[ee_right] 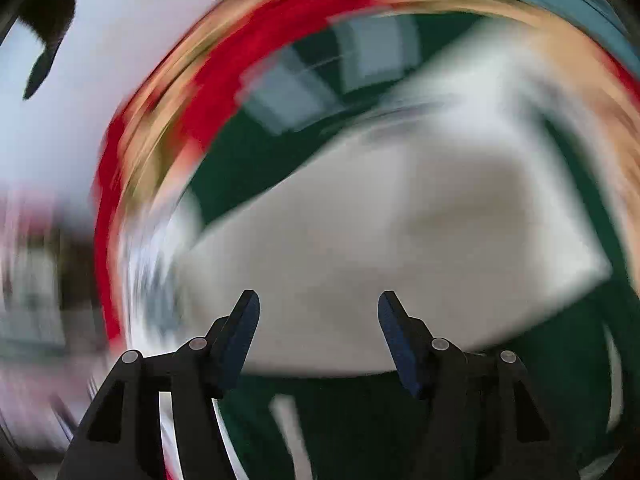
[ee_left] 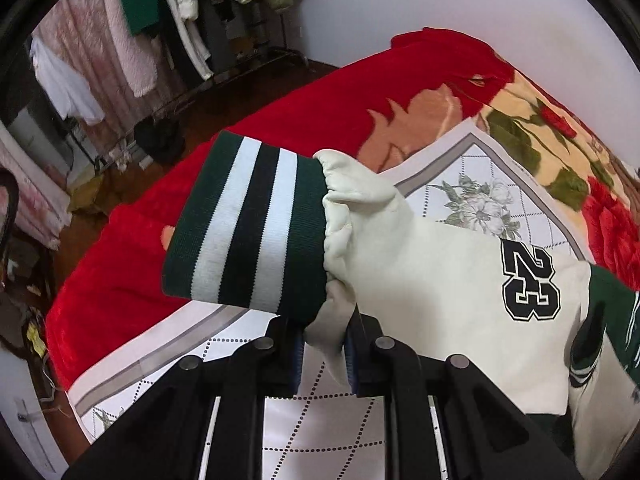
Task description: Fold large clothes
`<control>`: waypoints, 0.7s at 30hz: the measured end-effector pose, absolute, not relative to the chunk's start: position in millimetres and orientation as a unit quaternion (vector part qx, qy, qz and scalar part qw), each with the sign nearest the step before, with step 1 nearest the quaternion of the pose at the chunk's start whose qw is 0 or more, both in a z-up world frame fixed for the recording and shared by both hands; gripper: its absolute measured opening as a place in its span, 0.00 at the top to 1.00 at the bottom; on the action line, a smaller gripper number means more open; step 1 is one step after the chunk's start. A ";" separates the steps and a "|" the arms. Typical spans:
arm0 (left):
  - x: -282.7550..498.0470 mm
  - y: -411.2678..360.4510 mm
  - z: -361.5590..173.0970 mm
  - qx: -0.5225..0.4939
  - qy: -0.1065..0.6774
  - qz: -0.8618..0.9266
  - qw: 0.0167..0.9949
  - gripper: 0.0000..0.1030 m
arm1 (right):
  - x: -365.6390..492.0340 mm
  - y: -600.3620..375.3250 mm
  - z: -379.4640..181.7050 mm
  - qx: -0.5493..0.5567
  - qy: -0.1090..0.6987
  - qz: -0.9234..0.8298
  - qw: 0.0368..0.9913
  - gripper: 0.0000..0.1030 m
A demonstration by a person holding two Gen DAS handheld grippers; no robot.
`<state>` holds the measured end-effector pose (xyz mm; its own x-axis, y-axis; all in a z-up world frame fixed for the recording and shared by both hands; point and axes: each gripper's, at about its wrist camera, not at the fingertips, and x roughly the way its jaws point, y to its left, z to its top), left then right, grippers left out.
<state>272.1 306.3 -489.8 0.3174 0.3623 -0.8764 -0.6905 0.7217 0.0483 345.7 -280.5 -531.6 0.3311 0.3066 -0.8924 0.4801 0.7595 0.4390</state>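
Note:
A green and cream varsity jacket lies on a bed. In the left wrist view its cream sleeve [ee_left: 420, 272] bears a black "23" and ends in a green, white and black striped cuff [ee_left: 244, 224]. My left gripper [ee_left: 324, 352] is shut on the cream sleeve fabric just behind the cuff and holds it above the bed. The right wrist view is heavily blurred by motion. My right gripper [ee_right: 319, 328] is open and empty above the jacket's cream part [ee_right: 380, 240], with green fabric [ee_right: 360, 420] below it.
The bed carries a white floral-patterned sheet [ee_left: 472, 184] over a red blanket [ee_left: 280, 108] with rose print. A clothes rack [ee_left: 224, 8] with hanging coats stands beyond the bed's far side, over a cluttered wooden floor [ee_left: 120, 184].

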 end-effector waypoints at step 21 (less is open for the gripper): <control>284.2 126.7 -425.1 -0.021 0.521 0.183 0.834 0.02 | 359.0 -334.0 -514.7 0.261 0.561 -0.075 0.782 0.47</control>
